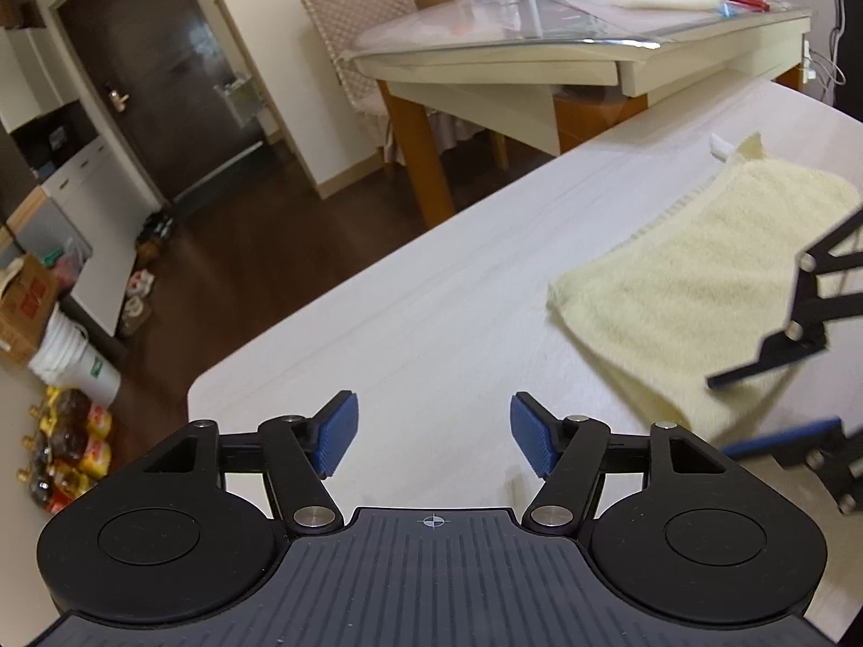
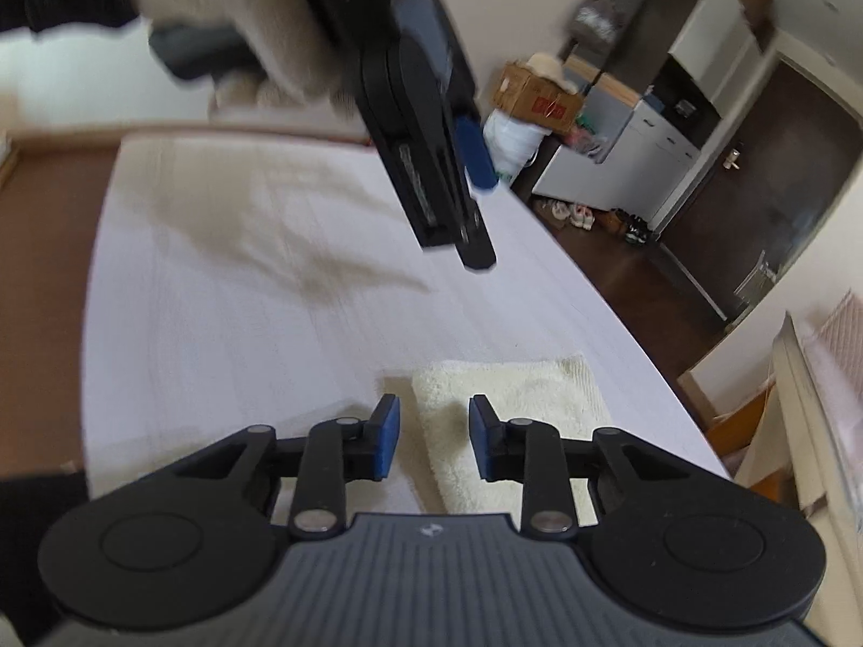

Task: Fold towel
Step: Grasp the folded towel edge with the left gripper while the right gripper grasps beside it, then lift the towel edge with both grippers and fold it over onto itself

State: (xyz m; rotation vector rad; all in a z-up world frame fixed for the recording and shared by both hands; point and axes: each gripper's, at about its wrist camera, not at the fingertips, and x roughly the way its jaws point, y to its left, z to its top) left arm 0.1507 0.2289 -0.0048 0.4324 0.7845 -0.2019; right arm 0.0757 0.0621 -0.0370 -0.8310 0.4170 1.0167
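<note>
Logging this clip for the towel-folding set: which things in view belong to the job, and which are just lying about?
Part of the job:
- towel, pale yellow, already folded over on the white table
- left claw, open, holding nothing
- right claw, open above the towel

Lying about:
- desk with a chair
- bottles on the floor
- cardboard box

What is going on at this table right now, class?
A person holds a claw in each hand over a white table. A pale yellow towel lies on it, already folded over. The right claw hovers open above the towel; the left claw is open over bare table, holding nothing.
</note>
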